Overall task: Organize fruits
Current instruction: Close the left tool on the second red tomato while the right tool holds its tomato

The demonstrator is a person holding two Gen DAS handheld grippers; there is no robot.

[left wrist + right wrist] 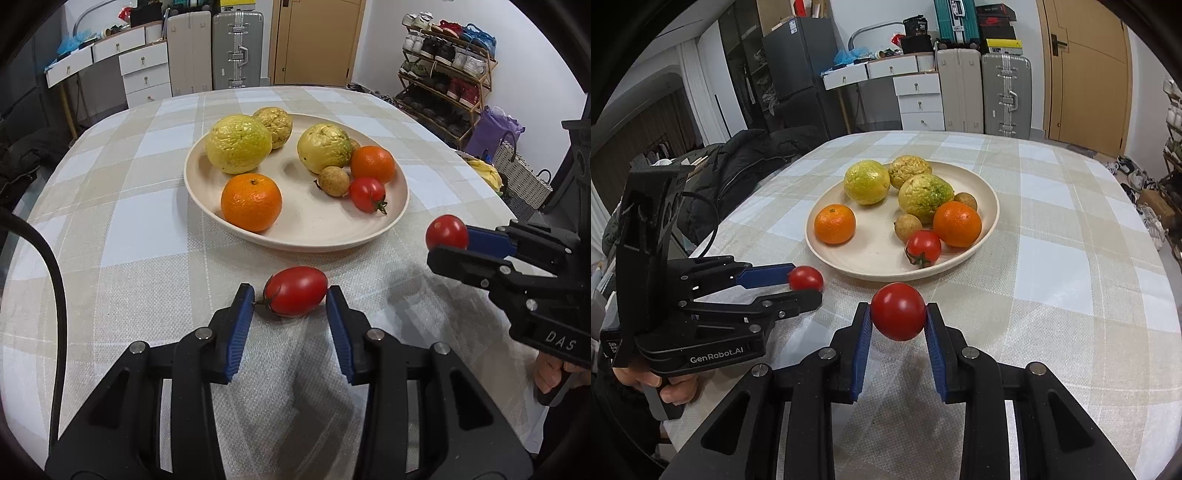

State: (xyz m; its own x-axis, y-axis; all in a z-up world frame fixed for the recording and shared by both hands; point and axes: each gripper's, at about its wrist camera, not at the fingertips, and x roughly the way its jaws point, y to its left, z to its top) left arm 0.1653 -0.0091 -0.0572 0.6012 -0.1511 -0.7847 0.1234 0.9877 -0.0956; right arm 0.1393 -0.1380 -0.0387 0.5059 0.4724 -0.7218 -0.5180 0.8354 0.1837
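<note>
Fruit mostly fills the plate [400,195] already. Your right gripper [898,314] pinches one tomato [898,312]; your left gripper's [290,295] fingers touch the oval tomato [296,290] on the tabletop [122,229], both unplaced.

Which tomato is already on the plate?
The tomato with the green stem near the front rim of the plate, beside the small brown fruit. The other two tomatoes are off the plate, one between each gripper's jaws.

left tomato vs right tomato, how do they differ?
The left tomato is oblong and lies sideways on the cloth, stem at one end. The right tomato is rounder, is held clear of the cloth, and shows no stem. Both are red, sit between blue fingers, and are short of the plate.
</note>
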